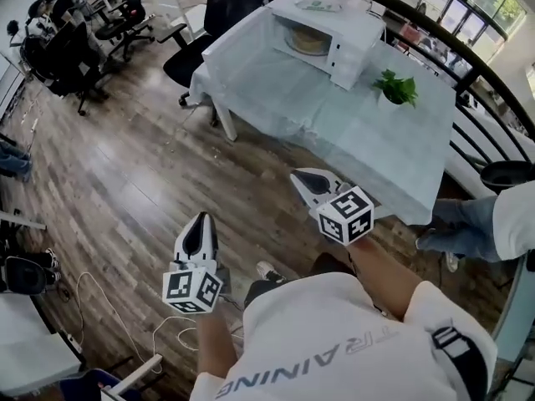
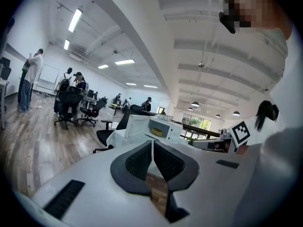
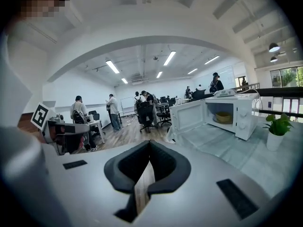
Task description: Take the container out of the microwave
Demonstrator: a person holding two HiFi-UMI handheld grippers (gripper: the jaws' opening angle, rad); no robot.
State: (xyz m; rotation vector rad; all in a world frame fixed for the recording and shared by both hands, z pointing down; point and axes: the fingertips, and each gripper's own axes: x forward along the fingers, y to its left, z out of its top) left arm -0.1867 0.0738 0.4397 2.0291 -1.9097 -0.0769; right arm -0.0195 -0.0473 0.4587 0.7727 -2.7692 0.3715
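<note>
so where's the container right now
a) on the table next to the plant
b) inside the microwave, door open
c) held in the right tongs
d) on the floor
b: the right gripper view shows the container sitting inside the microwave, whose door is swung open.

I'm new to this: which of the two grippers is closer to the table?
The right gripper, its tip close to the table edge; the left gripper is farther back over the wooden floor.
</note>
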